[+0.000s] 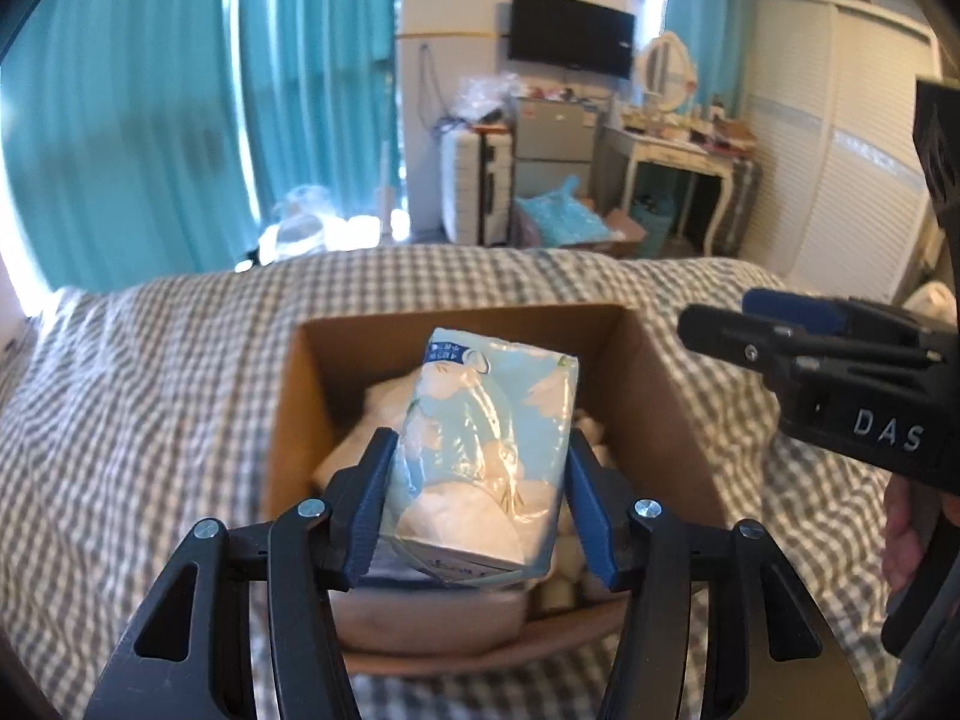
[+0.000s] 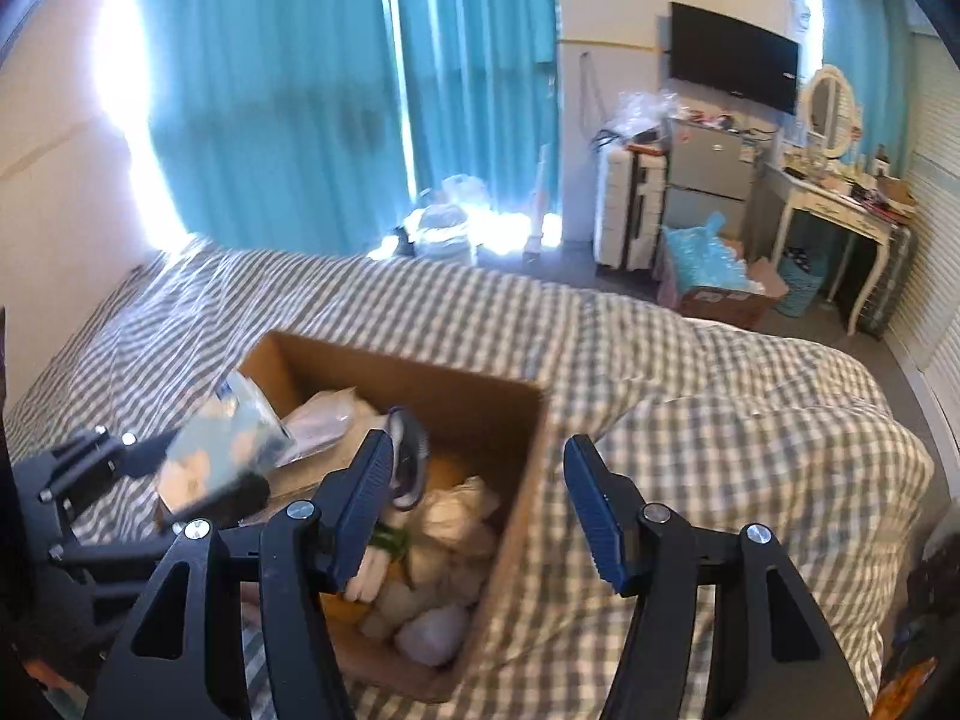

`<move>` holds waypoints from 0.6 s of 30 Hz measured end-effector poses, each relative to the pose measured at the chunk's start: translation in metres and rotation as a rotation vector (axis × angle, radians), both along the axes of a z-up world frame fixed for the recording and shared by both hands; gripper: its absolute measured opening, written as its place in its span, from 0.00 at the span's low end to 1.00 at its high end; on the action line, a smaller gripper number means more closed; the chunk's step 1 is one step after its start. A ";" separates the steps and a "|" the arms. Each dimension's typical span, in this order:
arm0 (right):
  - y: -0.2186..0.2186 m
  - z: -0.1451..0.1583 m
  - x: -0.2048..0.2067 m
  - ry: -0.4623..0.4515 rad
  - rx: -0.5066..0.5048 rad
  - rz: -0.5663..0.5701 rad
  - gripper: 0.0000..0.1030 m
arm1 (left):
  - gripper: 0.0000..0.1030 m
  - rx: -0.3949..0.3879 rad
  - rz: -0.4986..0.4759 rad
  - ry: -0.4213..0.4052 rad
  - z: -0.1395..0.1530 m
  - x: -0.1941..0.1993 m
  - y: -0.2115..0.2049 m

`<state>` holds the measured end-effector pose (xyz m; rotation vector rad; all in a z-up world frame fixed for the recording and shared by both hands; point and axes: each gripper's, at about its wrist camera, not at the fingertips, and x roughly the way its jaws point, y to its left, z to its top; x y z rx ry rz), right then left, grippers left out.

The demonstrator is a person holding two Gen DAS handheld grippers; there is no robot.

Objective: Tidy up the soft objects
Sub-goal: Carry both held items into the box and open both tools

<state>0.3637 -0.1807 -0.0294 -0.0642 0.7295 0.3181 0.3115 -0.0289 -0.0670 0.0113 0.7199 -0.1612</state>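
Note:
My left gripper (image 1: 480, 498) is shut on a light-blue tissue pack (image 1: 486, 456) and holds it over the open cardboard box (image 1: 654, 372) on the bed. The box holds several white soft items (image 2: 447, 546) and a plastic-wrapped packet (image 2: 327, 414). In the right wrist view the tissue pack (image 2: 225, 450) shows blurred at the box's left side, held by the left gripper (image 2: 198, 468). My right gripper (image 2: 480, 504) is open and empty, above the box's right wall (image 2: 522, 480). It also shows in the left wrist view (image 1: 780, 330) to the right of the box.
The box sits on a grey-and-white checked bedcover (image 2: 690, 420). Teal curtains (image 1: 150, 120) hang behind the bed. A dressing table (image 1: 678, 162), a small fridge (image 1: 552, 144), a wall TV (image 1: 570, 33) and a blue bag (image 1: 564, 219) stand past the bed's far edge.

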 end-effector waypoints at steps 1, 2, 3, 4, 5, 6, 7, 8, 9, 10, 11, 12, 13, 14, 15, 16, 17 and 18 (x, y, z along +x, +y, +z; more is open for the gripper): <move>-0.005 0.001 0.000 0.000 0.006 -0.009 0.60 | 0.56 0.000 -0.012 -0.004 0.000 0.002 -0.005; -0.008 0.001 0.001 -0.003 0.012 -0.011 0.61 | 0.57 -0.007 -0.024 -0.007 -0.001 0.003 -0.009; -0.011 0.002 0.001 -0.005 0.015 -0.016 0.63 | 0.57 -0.028 -0.041 -0.014 -0.001 0.004 -0.013; -0.014 0.003 0.000 -0.007 0.012 -0.020 0.68 | 0.58 -0.046 -0.049 -0.018 0.000 0.004 -0.015; -0.016 0.004 -0.002 -0.012 0.007 -0.027 0.70 | 0.61 -0.052 -0.047 -0.012 0.000 0.005 -0.017; -0.017 0.005 -0.003 -0.016 0.003 -0.031 0.72 | 0.64 -0.047 -0.038 -0.013 0.002 0.005 -0.018; -0.019 0.007 -0.006 -0.020 0.002 -0.032 0.73 | 0.67 -0.041 -0.031 -0.018 0.004 0.005 -0.019; -0.021 0.008 -0.009 -0.019 0.001 -0.029 0.73 | 0.68 -0.028 -0.019 -0.025 0.007 0.004 -0.020; -0.023 0.010 -0.012 -0.020 0.000 -0.027 0.74 | 0.68 -0.021 -0.013 -0.027 0.009 0.003 -0.022; -0.025 0.013 -0.016 -0.023 -0.003 -0.028 0.75 | 0.68 -0.015 -0.006 -0.027 0.012 0.001 -0.021; -0.029 0.017 -0.022 -0.031 -0.011 -0.034 0.75 | 0.68 -0.009 -0.004 -0.028 0.015 -0.002 -0.021; -0.030 0.021 -0.025 -0.036 -0.014 -0.041 0.75 | 0.68 -0.002 -0.005 -0.035 0.020 -0.006 -0.022; -0.032 0.025 -0.030 -0.042 -0.015 -0.047 0.75 | 0.68 0.005 -0.003 -0.042 0.023 -0.008 -0.022; -0.035 0.030 -0.035 -0.046 -0.012 -0.052 0.75 | 0.68 0.016 0.000 -0.053 0.027 -0.014 -0.023; -0.036 0.036 -0.040 -0.051 -0.008 -0.055 0.75 | 0.68 0.025 0.003 -0.072 0.037 -0.023 -0.023; -0.038 0.044 -0.048 -0.061 -0.008 -0.059 0.75 | 0.68 0.028 0.006 -0.086 0.044 -0.030 -0.022; -0.038 0.051 -0.054 -0.070 -0.011 -0.061 0.75 | 0.68 0.030 0.010 -0.103 0.053 -0.037 -0.021; -0.037 0.060 -0.063 -0.085 -0.015 -0.062 0.76 | 0.68 0.032 0.015 -0.120 0.060 -0.045 -0.019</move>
